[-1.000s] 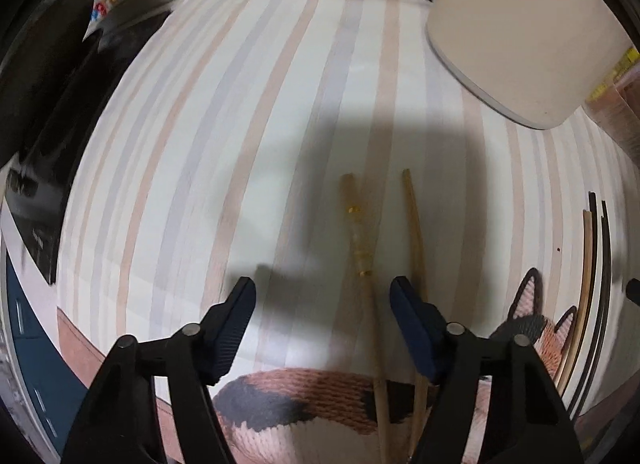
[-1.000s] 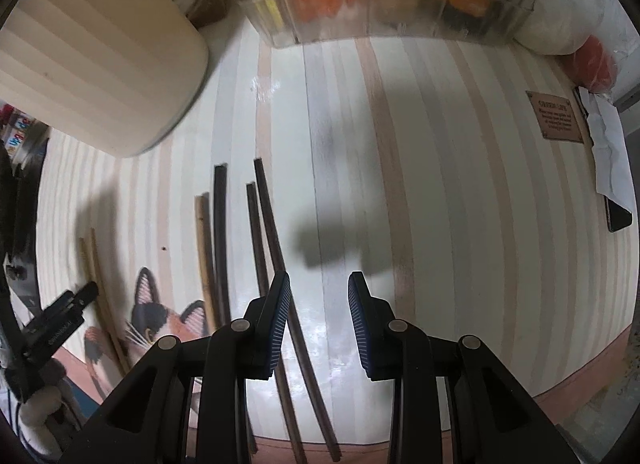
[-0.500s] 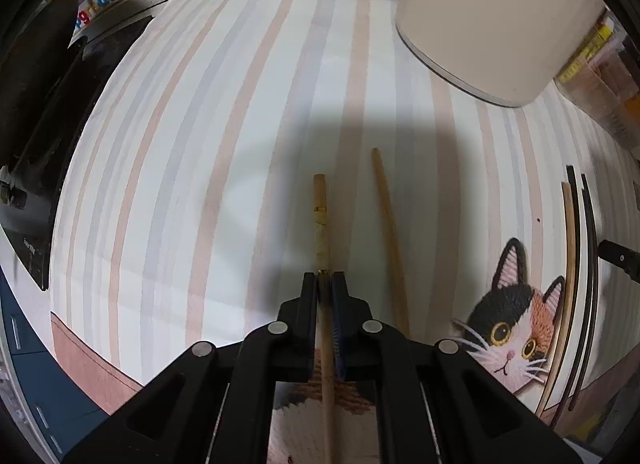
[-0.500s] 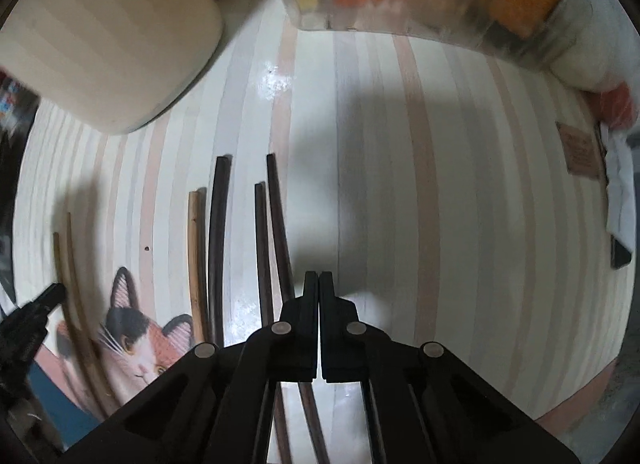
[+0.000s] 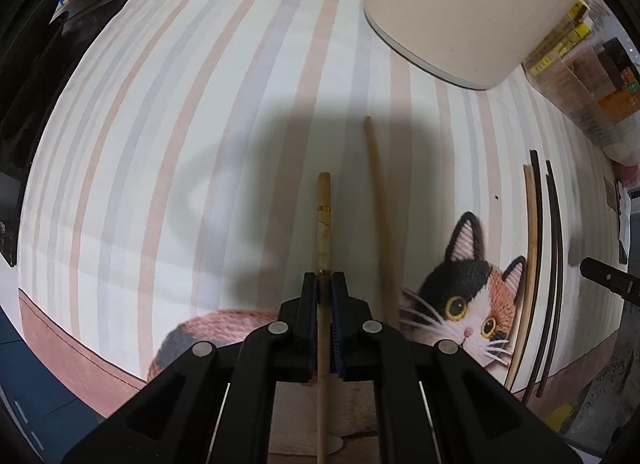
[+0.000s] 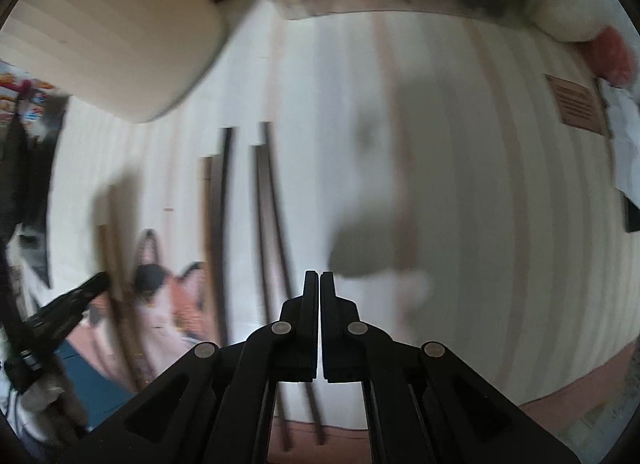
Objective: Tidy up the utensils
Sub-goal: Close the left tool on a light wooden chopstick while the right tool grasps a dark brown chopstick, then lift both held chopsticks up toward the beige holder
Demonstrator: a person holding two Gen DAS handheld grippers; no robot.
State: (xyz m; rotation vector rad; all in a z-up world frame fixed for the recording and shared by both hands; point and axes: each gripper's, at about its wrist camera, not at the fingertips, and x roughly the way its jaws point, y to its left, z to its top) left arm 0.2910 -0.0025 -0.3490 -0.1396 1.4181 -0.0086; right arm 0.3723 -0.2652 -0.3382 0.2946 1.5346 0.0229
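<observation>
Left gripper clamped on bamboo chopstick; right gripper fingers together, empty; cream container behind, dark chopsticks beside

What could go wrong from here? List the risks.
1. The left claw pinches a light chopstick well back from its near end, so the long stick may pivot or slip when lifted.
2. Its plain mate lies close beside on the cloth; a sideways swing could knock it.
3. The right claw is shut with nothing visibly between its pads, the dark chopsticks just left of it: it may have missed.
</observation>
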